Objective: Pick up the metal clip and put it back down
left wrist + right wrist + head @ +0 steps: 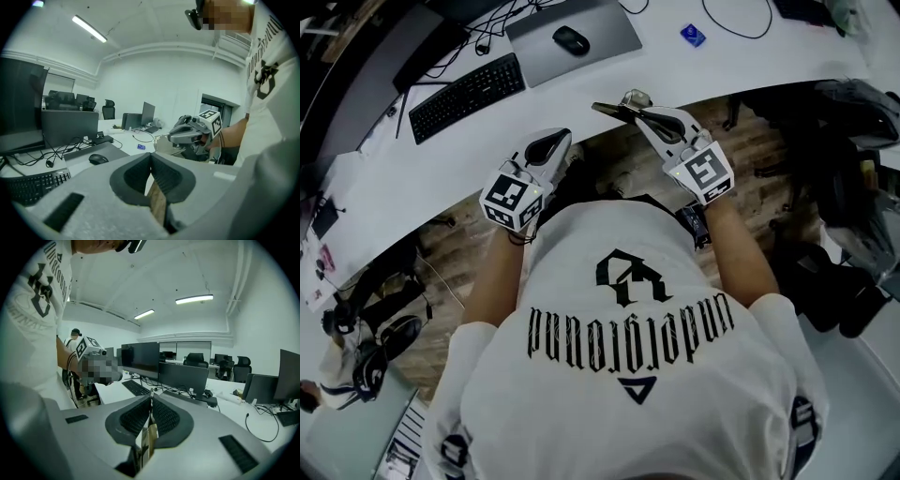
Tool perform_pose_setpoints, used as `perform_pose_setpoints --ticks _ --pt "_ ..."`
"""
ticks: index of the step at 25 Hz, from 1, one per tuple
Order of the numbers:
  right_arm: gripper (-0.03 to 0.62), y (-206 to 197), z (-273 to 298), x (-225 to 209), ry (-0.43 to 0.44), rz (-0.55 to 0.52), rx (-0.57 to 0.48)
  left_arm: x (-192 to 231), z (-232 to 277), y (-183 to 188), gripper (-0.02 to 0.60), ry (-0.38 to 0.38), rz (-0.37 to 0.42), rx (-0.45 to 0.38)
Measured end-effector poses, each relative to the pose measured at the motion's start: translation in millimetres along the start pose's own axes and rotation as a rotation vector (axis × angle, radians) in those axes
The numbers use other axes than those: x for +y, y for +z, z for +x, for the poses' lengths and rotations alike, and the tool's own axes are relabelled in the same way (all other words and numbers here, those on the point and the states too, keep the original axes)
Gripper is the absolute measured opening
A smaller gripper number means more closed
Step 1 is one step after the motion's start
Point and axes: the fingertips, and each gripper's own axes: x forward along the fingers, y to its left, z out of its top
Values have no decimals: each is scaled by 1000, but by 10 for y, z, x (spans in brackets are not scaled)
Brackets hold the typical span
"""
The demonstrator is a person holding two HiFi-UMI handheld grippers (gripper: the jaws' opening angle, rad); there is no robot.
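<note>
My right gripper [625, 106] is held in the air just below the white desk's [609, 89] front edge. Its jaws are closed on a small shiny metal clip [635, 97], which sticks out past the tip. The clip [161, 142] also shows in the left gripper view at the front of the right gripper [180, 136]. In the right gripper view a thin metal edge [150, 398] stands between the closed pads. My left gripper [565, 141] hangs beside it, lower and to the left, shut with nothing in it; its pads [161, 176] meet.
On the desk lie a black keyboard [469, 94], a mouse [570, 39] on a grey pad, a blue card [693, 35] and cables. Below me is wooden floor [619, 169]. Dark bags and a chair [848, 159] stand at the right.
</note>
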Motion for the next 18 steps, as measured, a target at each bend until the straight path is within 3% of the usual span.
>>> perform_pose_setpoints --ticks 10,18 --pt "29 -270 668 -150 67 47 52 470 237 -267 14 -1 -27 53" --pt "29 -555 1176 -217 113 106 101 861 464 -542 15 -52 -67 107"
